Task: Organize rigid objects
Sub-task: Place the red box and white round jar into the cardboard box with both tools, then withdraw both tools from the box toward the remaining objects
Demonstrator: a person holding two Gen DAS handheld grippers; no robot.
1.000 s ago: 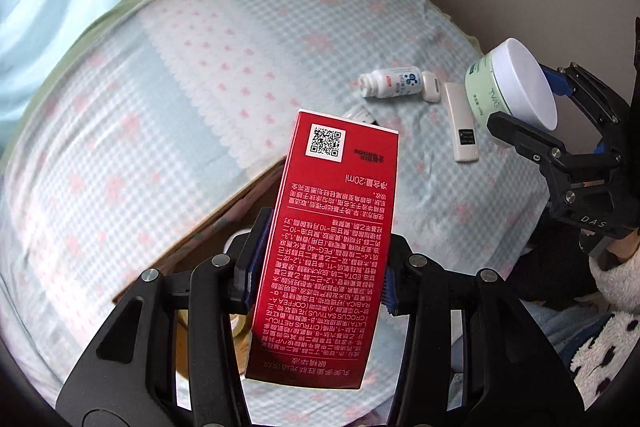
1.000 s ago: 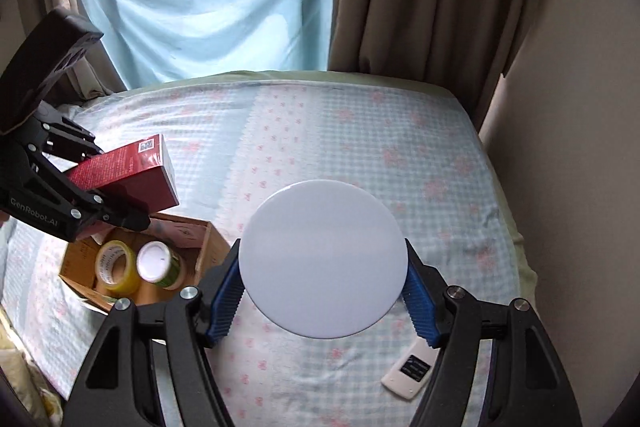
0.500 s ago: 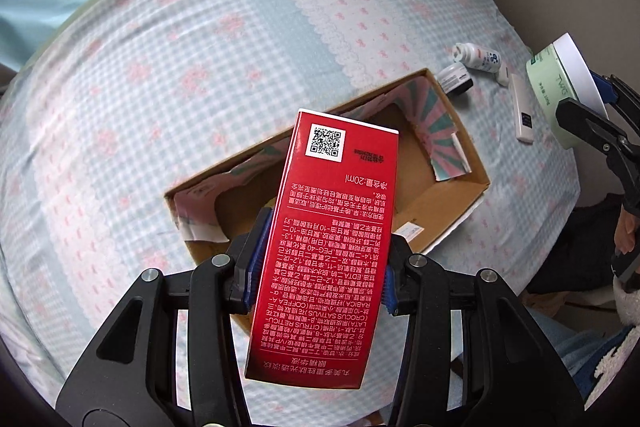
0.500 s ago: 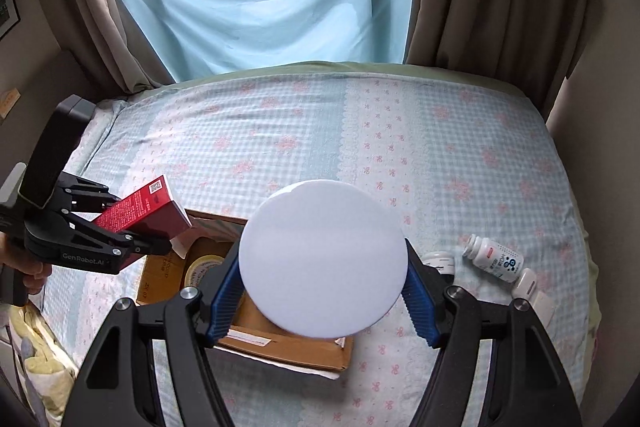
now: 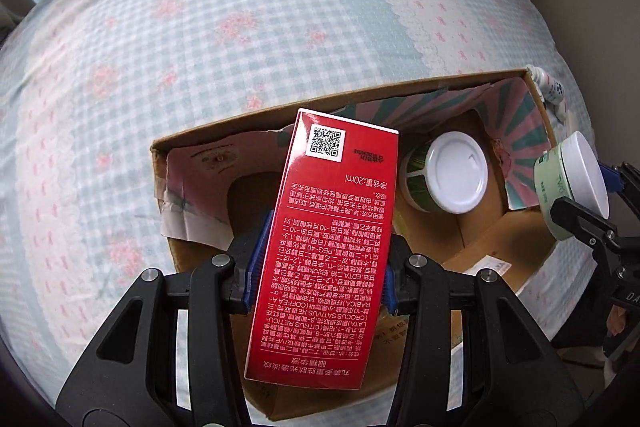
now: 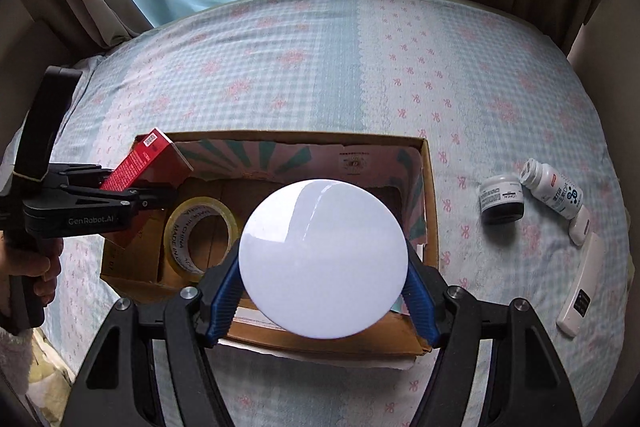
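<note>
My left gripper (image 5: 325, 267) is shut on a tall red carton (image 5: 332, 235) and holds it over the left part of an open cardboard box (image 5: 360, 99) on the bed. Inside the box stand a green jar with a white lid (image 5: 456, 177) and a roll of clear tape (image 6: 200, 227). My right gripper (image 6: 322, 293) is shut on a pale green jar whose round white lid (image 6: 323, 259) faces the camera, hovering over the box's (image 6: 280, 135) right half. In the right wrist view the left gripper (image 6: 152, 195) and red carton (image 6: 148, 163) show at the left.
On the checked bed cover (image 6: 320, 67), right of the box, lie a small dark jar (image 6: 502, 199), a white bottle (image 6: 554, 193), a small white cap-like piece (image 6: 580, 229) and a white remote (image 6: 580, 287). Curtains and a wall border the bed. A hand (image 6: 36, 275) grips the left tool.
Both grippers have come down and in over the cardboard box, which now fills more of each view. The red carton and the green jar stay gripped as before.
</note>
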